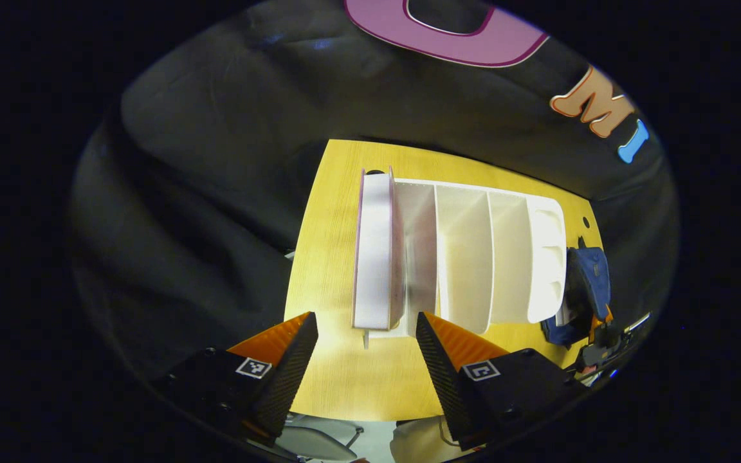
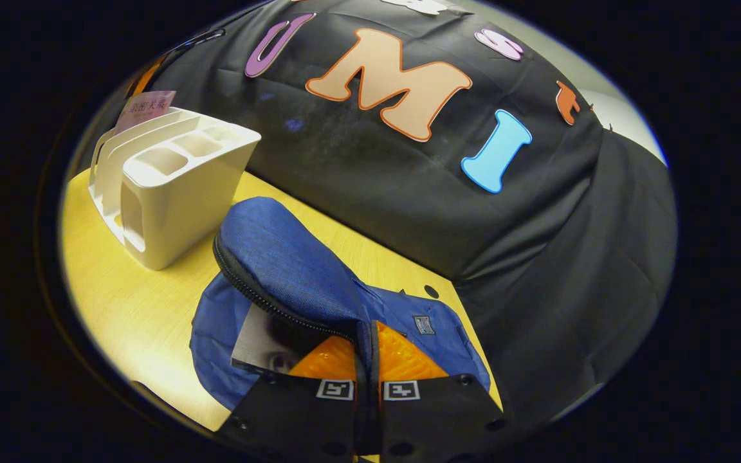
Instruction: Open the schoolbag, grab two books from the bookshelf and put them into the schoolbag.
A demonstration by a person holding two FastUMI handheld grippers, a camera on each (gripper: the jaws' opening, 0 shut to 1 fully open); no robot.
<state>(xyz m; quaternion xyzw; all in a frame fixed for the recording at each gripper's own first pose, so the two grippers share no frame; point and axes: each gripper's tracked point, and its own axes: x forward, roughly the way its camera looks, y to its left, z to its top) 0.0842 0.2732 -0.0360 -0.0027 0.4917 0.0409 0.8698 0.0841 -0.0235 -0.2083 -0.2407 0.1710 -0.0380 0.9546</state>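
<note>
While unzipped, blue schoolbag (image 2: 293, 270) gapes.

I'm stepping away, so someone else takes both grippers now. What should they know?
Left gripper: open, above the shelf, lined up with the one book standing in its end slot.
Right gripper: shut on the bag flap, holding it up.
Done: bag open on the table; what looks like a first book lies inside.
Left: grab the shelf book and put it in the bag.
</note>
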